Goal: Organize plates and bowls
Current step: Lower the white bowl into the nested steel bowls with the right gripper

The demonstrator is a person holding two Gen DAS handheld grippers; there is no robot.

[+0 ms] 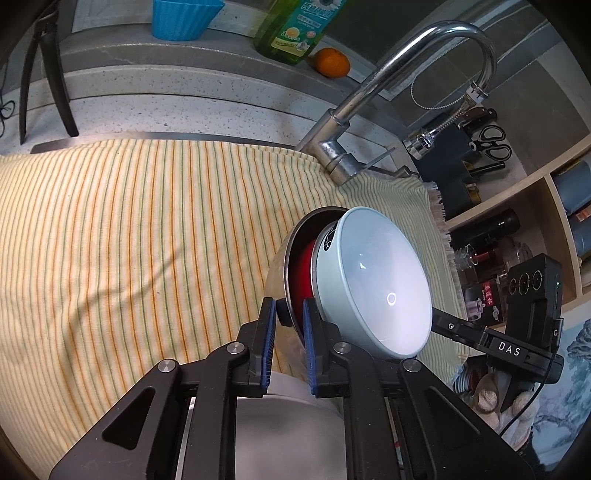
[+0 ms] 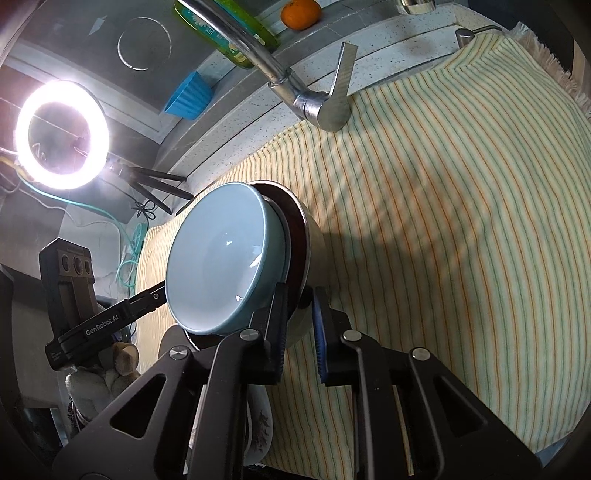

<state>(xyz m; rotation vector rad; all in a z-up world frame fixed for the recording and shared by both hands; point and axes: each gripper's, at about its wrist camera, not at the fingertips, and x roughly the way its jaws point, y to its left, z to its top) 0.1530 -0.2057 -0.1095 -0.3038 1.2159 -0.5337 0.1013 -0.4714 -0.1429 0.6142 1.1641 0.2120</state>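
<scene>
A pale blue bowl (image 1: 373, 288) sits nested in a steel bowl (image 1: 276, 273) with a red inside. The stack hangs over the striped cloth (image 1: 147, 229). My left gripper (image 1: 288, 325) is shut on the steel bowl's rim, with one blue pad inside and one outside. The right gripper (image 1: 443, 325) reaches in from the right, behind the blue bowl. In the right wrist view my right gripper (image 2: 301, 310) is shut on the opposite rim of the steel bowl (image 2: 314, 240). There the blue bowl (image 2: 221, 258) faces left, and the left gripper (image 2: 147, 297) comes in from the left.
A chrome faucet (image 1: 369, 88) arches over the cloth's far edge. On the ledge behind it are an orange (image 1: 331, 62), a green detergent bottle (image 1: 295, 29) and a blue cup (image 1: 184, 18). A flowered plate (image 2: 260, 424) shows below the right gripper, and a ring light (image 2: 62, 134) glares at the left.
</scene>
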